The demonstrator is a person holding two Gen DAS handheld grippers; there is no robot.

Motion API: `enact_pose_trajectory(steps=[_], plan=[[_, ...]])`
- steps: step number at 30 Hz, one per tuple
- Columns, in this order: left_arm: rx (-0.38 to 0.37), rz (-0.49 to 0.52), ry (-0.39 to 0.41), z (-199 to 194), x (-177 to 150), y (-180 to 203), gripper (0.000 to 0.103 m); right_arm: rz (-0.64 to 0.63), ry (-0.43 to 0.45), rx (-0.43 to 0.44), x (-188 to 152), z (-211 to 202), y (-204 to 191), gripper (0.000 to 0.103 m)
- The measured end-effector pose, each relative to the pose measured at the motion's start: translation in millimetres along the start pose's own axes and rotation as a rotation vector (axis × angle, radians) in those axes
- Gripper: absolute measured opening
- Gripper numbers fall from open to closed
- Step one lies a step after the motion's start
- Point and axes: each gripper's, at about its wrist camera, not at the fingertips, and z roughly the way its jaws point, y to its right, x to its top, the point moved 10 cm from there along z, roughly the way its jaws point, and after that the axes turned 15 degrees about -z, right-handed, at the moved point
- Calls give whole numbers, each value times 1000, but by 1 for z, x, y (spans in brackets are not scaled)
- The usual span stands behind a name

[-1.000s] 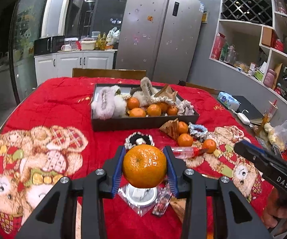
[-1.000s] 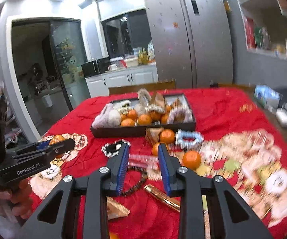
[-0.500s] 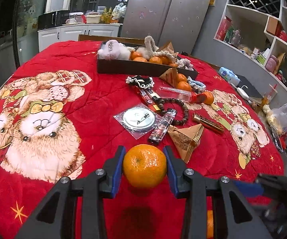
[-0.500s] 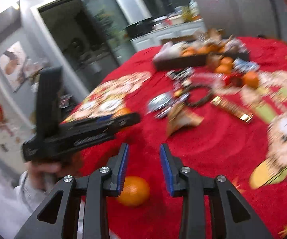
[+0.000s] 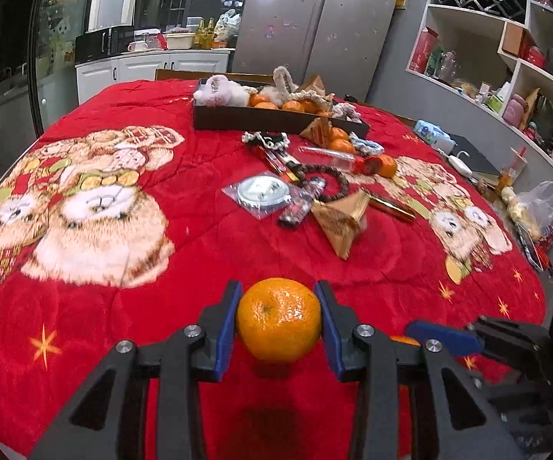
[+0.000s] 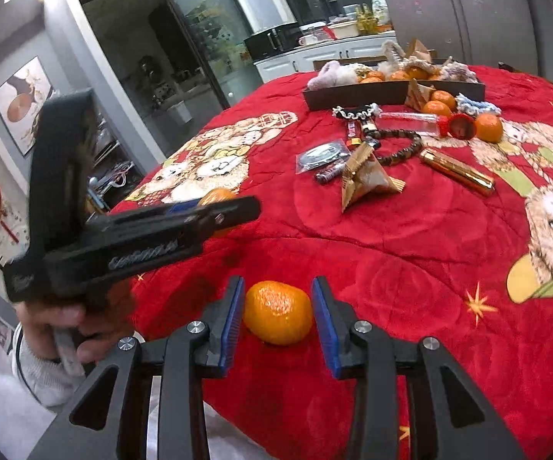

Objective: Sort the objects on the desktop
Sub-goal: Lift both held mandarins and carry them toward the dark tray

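Note:
My left gripper (image 5: 278,295) is shut on a mandarin orange (image 5: 279,322) and holds it low over the red blanket near the table's front edge. In the right wrist view that gripper (image 6: 234,207) shows side-on at the left, a hand under it, its orange (image 6: 217,194) peeking out. My right gripper (image 6: 277,291) straddles a second orange (image 6: 278,312) that lies on the blanket. Its jaws are opening, and a thin gap shows at each pad. A dark tray (image 5: 276,120) at the far side holds more oranges and fluffy items.
Mid-table lie a gold paper pyramid (image 5: 339,218), a bead bracelet (image 5: 334,182), a gold tube (image 6: 456,172), a bagged disc (image 5: 263,191), a clear tube (image 5: 330,155), scrunchies and loose oranges (image 6: 487,126). The table's rim runs just below both grippers. Shelves stand on the right.
Both grippers have drawn back from the table's middle to its near edge and sunk lower. The left kept its orange. The right swung down around a second orange, jaws wider.

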Motion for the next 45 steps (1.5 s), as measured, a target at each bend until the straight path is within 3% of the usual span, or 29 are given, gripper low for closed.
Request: enact_pose_trajectory(steps=[11,27,36,45], plan=[[3,-18,-12,-14,-36,-18,40,25,-1,-46,-12,4,-8,42],[-22,-3,-7,-26,-45,-19,40,108,-1,-91,-16,10,-9,40],[-38,27,27,-36,-34,-10,40,104,16,-199,-8,0,-1,39],[-67,44,81,-46,7,8,40,82,41,-255,19,-15,9,39]])
